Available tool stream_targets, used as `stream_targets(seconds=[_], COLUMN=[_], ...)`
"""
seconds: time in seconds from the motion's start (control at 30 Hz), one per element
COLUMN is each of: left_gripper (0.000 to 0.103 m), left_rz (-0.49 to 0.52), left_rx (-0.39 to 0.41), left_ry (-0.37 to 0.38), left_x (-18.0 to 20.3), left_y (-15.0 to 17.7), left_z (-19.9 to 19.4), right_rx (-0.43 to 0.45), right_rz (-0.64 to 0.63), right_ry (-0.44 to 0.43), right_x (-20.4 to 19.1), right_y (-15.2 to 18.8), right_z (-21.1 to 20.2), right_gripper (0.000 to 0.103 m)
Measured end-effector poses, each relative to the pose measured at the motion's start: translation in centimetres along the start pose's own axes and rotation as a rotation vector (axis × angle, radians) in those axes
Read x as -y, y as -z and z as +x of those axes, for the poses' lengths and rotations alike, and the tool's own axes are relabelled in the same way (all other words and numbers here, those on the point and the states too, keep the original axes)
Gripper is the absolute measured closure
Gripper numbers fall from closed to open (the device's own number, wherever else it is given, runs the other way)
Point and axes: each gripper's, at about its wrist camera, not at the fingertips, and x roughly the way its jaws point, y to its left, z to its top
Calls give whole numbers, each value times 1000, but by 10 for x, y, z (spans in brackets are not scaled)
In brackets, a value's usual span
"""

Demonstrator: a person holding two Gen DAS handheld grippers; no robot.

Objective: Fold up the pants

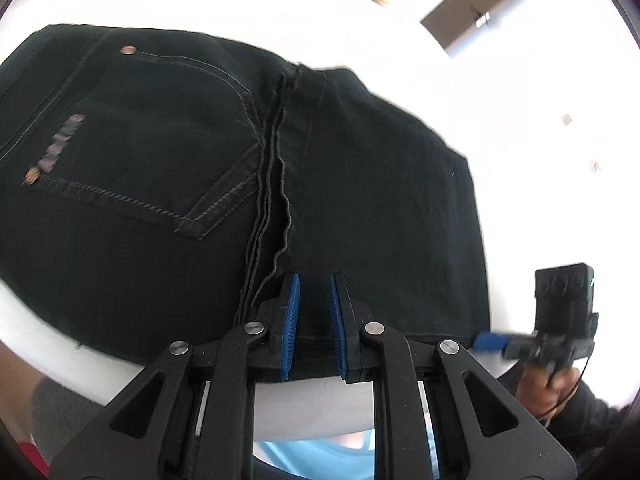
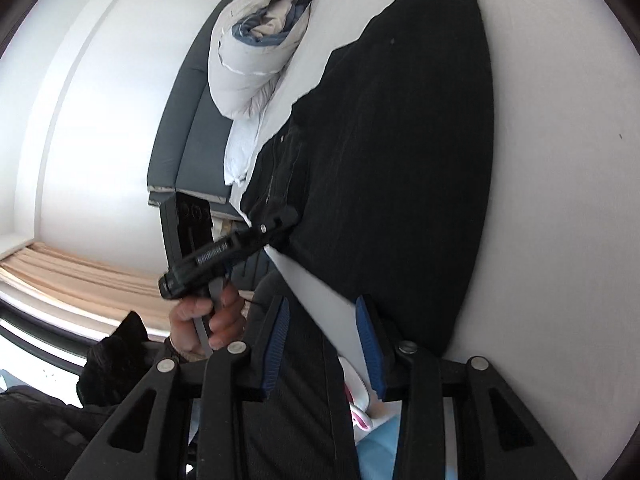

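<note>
Pants (image 1: 248, 184): black, lying folded on the white bed surface (image 1: 540, 168); back pocket with copper rivets at 10 o'clock in the left wrist view, centre seam running from 12 down toward 6.
Left gripper (image 1: 313, 326): over the near hem of the pants at 6 o'clock; blue pads (image 1: 291, 326) parted by a narrow gap with cloth lying under them, nothing pinched between.
Right gripper (image 2: 322, 348): jaws spread wide, held clear; pants' rounded corner just beyond the right pad at 1 o'clock, bed edge between the pads.
Pants in right wrist view (image 2: 392, 152): stretching from centre to 12 o'clock.
Bedding (image 2: 256, 52): rolled white and blue bundle at 11 o'clock, beside the pants.
</note>
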Motion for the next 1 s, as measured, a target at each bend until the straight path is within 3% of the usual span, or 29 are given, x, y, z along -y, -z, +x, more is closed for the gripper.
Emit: stream_targets(seconds=[0.1, 0.2, 0.33, 0.4, 0.43, 0.47, 0.5, 0.57, 0.6, 0.83, 1.0], left_gripper=[88, 88, 86, 70, 36, 11, 7, 7, 7, 7, 7], left_rz=[-46, -125, -262, -332, -367, -405, -447, -520, -550, -684, -746], left_rx=[100, 211, 304, 333, 355, 385, 430, 482, 489, 481, 492], left_ry=[-12, 10, -1, -7, 6, 12, 12, 48, 70, 226, 287], left_x=[-10, -33, -81, -106, -118, -129, -139, -161, -173, -219, -246], left_y=[1, 3, 6, 10, 12, 15, 20, 26, 27, 16, 16], left_z=[-33, -66, -99, -109, -114, -118, -123, -133, -136, -121, -115], right_rx=[16, 108, 190, 190, 183, 176, 163, 129, 140, 162, 166], right_rz=[-54, -71, -39, -14, 16, 48, 91, 157, 148, 196, 179], right_ry=[3, -33, -63, -74, -85, -79, -55, 5, 31, 9, 27], right_x=[-17, -27, -30, -25, -19, -11, 0, 21, 24, 35, 34], right_y=[0, -20, -65, -77, -83, -84, -85, -84, -82, -78, -72], right_z=[-9, -27, -27, -19, -11, -5, 1, 22, 23, 10, 5], right_gripper=[53, 41, 39, 35, 31, 30, 30, 35, 45, 45, 45])
